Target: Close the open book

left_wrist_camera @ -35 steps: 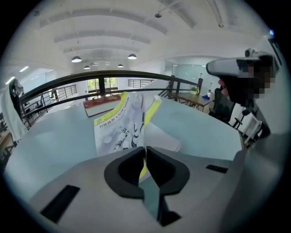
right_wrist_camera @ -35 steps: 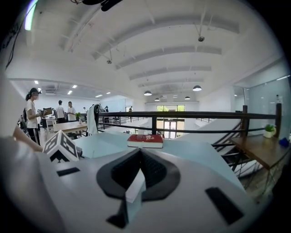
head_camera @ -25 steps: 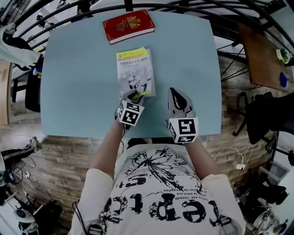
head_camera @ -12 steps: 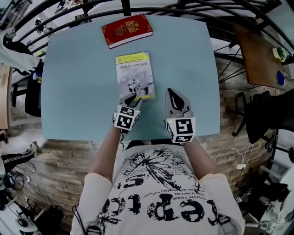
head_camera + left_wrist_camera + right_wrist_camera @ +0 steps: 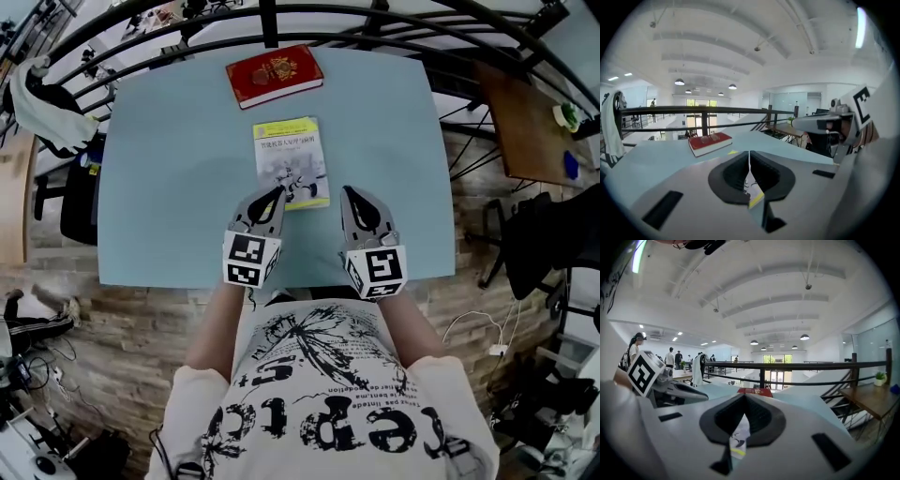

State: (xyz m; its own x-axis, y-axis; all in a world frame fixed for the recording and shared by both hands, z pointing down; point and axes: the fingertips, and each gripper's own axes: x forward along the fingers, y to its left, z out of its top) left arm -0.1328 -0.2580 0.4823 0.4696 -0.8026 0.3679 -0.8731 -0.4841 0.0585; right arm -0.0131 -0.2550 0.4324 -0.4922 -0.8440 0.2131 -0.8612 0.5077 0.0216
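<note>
The book (image 5: 290, 161) with a grey and yellow cover lies closed and flat on the light blue table (image 5: 169, 159). My left gripper (image 5: 274, 193) hovers just in front of the book's near left corner, lifted off it, jaws shut with nothing in them. My right gripper (image 5: 349, 191) hangs to the right of the book's near edge, also shut and empty. In the left gripper view a strip of the book (image 5: 751, 185) shows below the shut jaws (image 5: 750, 157). The right gripper view shows the same cover (image 5: 739, 433) beneath its shut jaws (image 5: 744, 398).
A closed red book (image 5: 274, 73) lies near the table's far edge, beyond the grey one. A black railing (image 5: 272, 13) runs behind the table. A brown side table (image 5: 530, 112) stands off to the right. White cloth (image 5: 52, 112) hangs at the left.
The left gripper has lifted off the book's near edge, drawn back toward me and shut its jaws. The right gripper rose a little. The book stayed closed.
</note>
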